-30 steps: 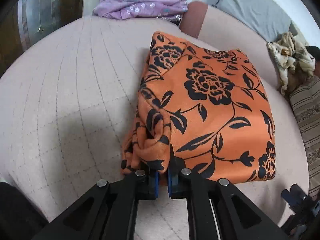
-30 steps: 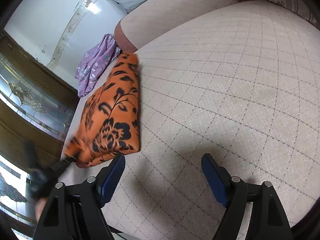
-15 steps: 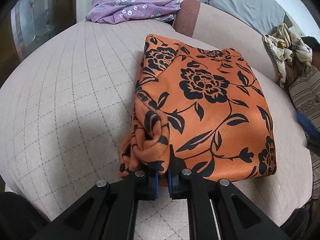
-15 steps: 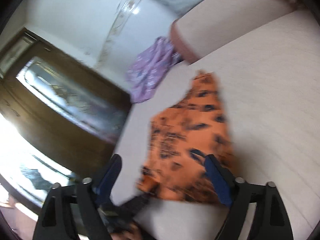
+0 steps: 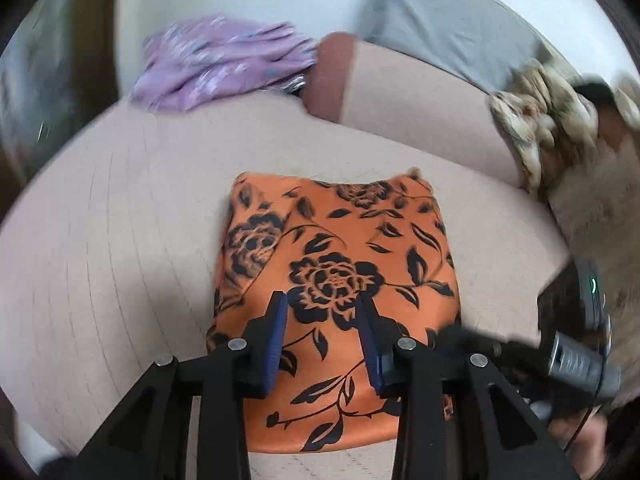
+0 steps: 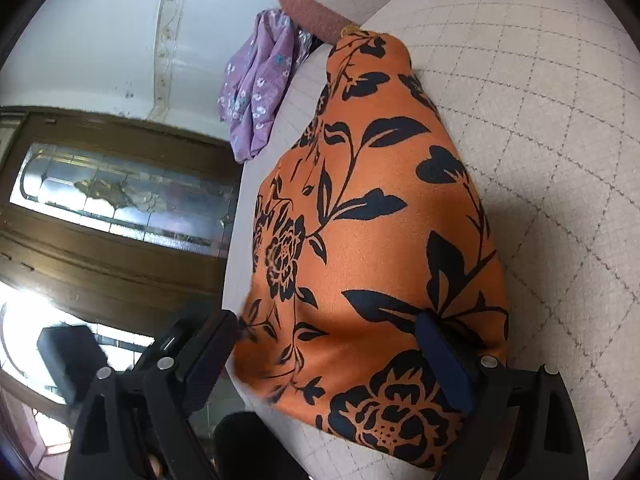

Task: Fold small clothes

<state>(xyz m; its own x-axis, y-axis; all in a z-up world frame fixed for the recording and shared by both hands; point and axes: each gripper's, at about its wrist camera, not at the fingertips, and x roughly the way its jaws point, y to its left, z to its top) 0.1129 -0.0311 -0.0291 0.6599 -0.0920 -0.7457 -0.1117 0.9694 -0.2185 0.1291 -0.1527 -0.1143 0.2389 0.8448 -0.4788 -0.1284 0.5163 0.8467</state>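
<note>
The bunched corner of the orange floral garment (image 5: pixel 340 280) that was pinched a second ago has been let go: the left claw (image 5: pixel 322 344) has just been opening, and its pads are now parted above the cloth, gripping nothing. The garment is left as a flat folded rectangle on the quilted bed (image 5: pixel 100 240), directly beneath and ahead of this claw. The right claw (image 6: pixel 340 356) has been swung over the same garment, spread wide and empty. The fold is judged finished, or nearly so.
</note>
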